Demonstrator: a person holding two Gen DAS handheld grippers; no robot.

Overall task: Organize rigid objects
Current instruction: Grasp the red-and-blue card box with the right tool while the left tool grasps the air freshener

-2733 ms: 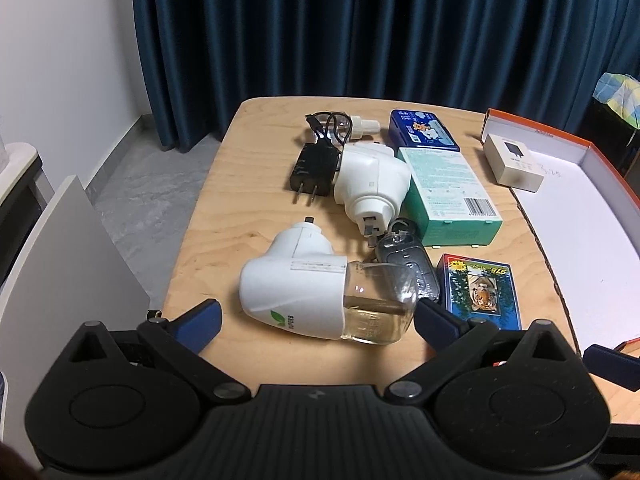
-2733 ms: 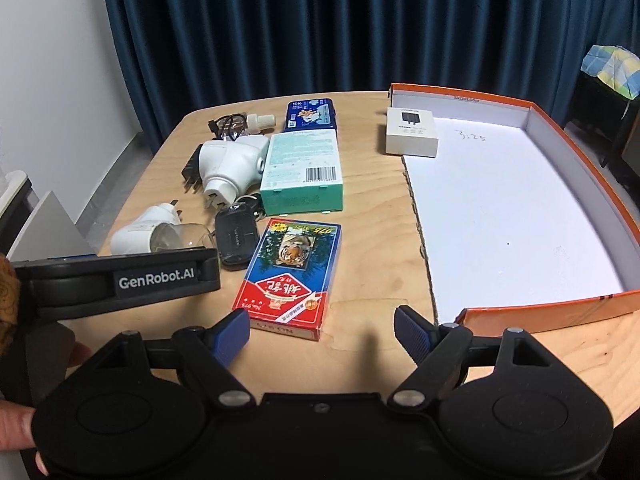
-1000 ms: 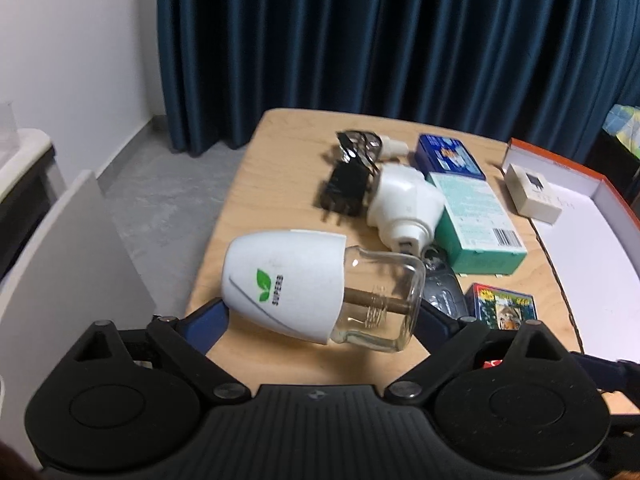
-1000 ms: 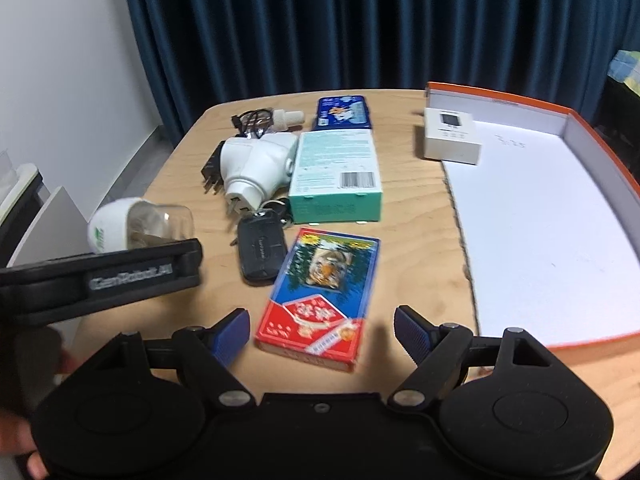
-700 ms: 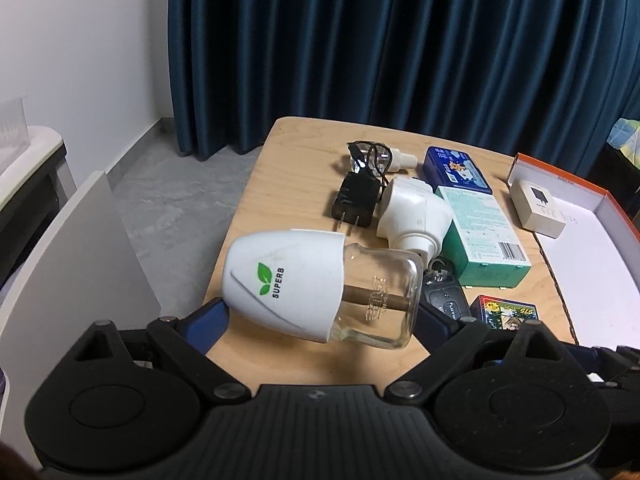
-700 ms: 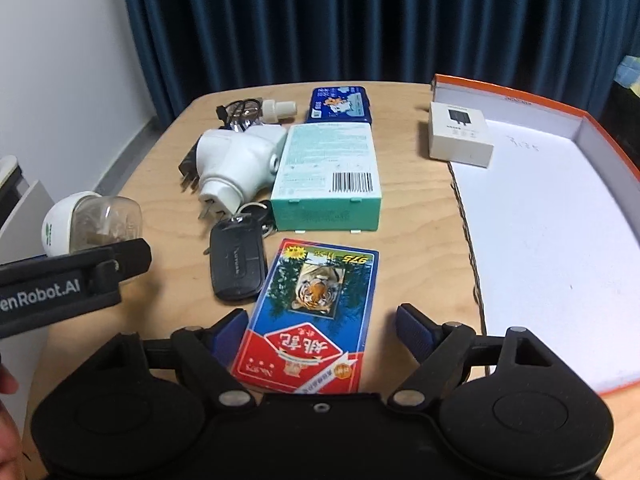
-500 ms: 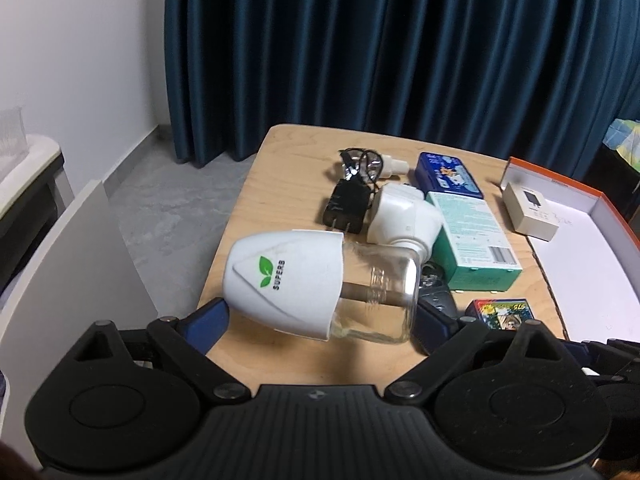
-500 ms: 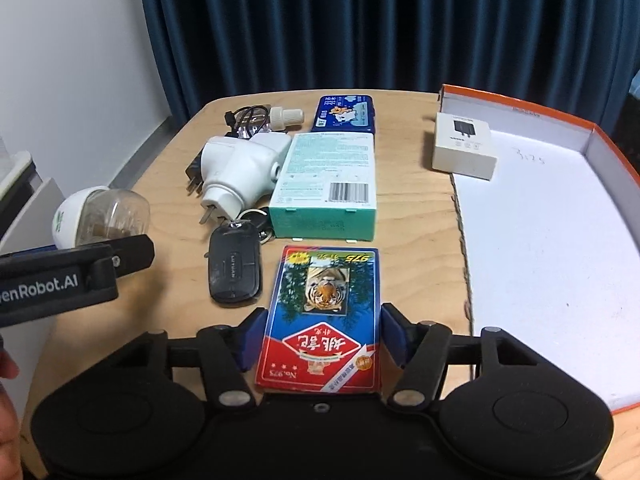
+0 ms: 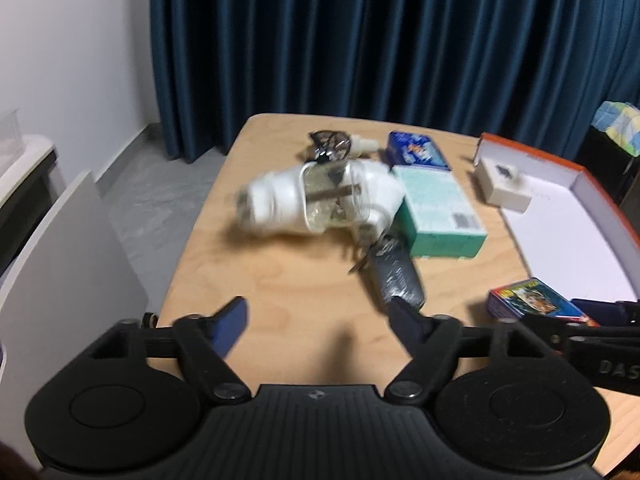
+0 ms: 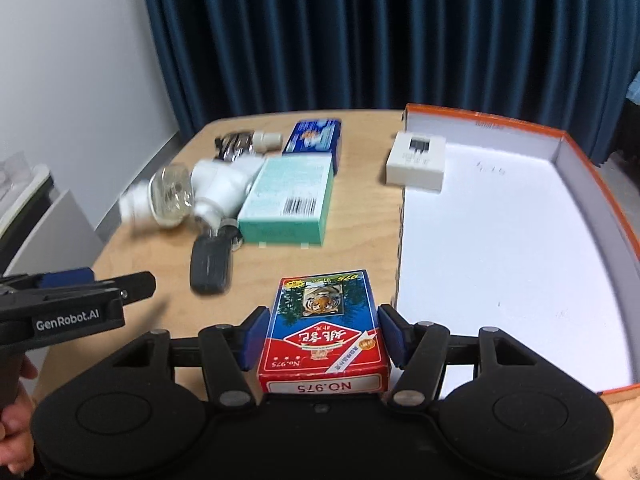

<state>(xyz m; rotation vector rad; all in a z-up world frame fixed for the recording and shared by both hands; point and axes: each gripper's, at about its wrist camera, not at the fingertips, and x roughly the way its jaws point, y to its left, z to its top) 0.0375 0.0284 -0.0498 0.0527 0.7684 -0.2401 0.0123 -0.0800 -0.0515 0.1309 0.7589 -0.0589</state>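
Right gripper (image 10: 322,336): blue pads pressed on both long sides of the red card box (image 10: 322,332), jaws having just closed on it; box sits beside the near-left corner of the orange tray (image 10: 600,196). Left gripper (image 9: 318,322): jaws apart and empty, though they have just narrowed a little; the white plug-in with glass bottle (image 9: 312,200) is blurred out ahead of it, apparently loose over the table (image 9: 280,280). Whether it has landed, cannot tell. Only a small white box (image 10: 416,162) lies in the tray's far corner. Left on the wood: green box (image 10: 288,200), blue tin (image 10: 316,136), white adapter (image 10: 224,188), key fob (image 10: 210,266), cable bundle (image 10: 236,144). Judged: barely begun.
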